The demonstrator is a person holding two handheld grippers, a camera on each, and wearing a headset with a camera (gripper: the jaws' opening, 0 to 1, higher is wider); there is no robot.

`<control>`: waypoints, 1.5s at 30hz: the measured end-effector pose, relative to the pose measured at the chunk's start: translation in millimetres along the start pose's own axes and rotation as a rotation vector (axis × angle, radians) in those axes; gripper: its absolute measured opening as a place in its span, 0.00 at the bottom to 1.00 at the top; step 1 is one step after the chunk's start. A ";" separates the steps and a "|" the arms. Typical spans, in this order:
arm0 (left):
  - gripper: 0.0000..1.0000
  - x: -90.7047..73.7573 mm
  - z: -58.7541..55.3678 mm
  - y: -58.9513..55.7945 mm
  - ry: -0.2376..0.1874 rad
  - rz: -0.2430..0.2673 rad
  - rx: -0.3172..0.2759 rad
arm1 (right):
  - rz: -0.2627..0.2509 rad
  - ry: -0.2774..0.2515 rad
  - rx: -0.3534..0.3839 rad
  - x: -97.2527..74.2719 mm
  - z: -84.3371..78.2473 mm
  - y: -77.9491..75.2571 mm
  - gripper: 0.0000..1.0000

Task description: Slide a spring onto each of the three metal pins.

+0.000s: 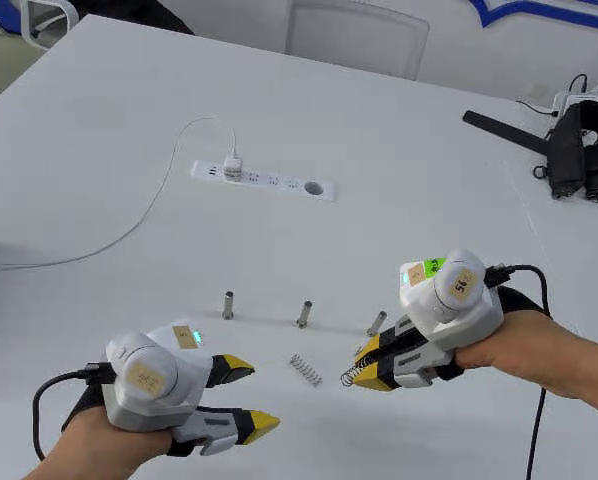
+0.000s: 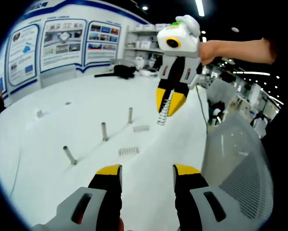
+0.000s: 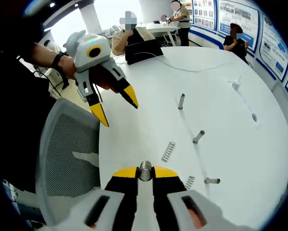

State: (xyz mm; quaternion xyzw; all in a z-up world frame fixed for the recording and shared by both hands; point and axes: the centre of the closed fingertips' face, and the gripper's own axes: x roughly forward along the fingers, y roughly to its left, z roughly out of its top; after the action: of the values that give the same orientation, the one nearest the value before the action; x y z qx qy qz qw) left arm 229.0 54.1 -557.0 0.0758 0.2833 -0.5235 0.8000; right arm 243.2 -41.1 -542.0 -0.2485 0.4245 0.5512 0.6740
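Right tool (image 3: 145, 173) pinches a spring (image 3: 145, 168) while left tool (image 3: 118, 111) gapes.

A broad white counter (image 1: 399, 130) fills the space before me, with a white power strip (image 1: 264, 180) lying on it, a thin white cable (image 1: 139, 215) trailing toward its left edge and black gear (image 1: 579, 150) at the far right. A grey mesh chair (image 2: 240, 163) stands just beside the near edge, and a pale chair back (image 1: 357, 38) at the far side. Blue-trimmed posters (image 2: 62, 41) line the wall next to shelves (image 2: 144, 43), strip lights (image 2: 200, 7) glow overhead, and people (image 3: 134, 38) sit further off.
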 end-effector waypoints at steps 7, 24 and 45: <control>0.50 -8.2 -15.2 20.8 0.016 0.078 -0.046 | 0.004 -0.010 0.010 7.3 13.0 -13.9 0.12; 0.57 -26.9 -31.6 46.8 0.008 0.163 -0.120 | 0.021 -0.007 -0.023 24.3 44.6 -41.2 0.12; 0.60 -52.7 -45.4 72.3 -0.012 0.250 -0.194 | 0.028 0.010 -0.080 54.6 88.7 -77.3 0.12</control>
State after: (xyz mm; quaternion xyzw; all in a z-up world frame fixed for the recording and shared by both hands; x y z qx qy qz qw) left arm 260.3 146.8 -579.2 0.0295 0.3162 -0.3906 0.8641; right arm 345.1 38.3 -552.7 -0.2720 0.4089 0.5759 0.6536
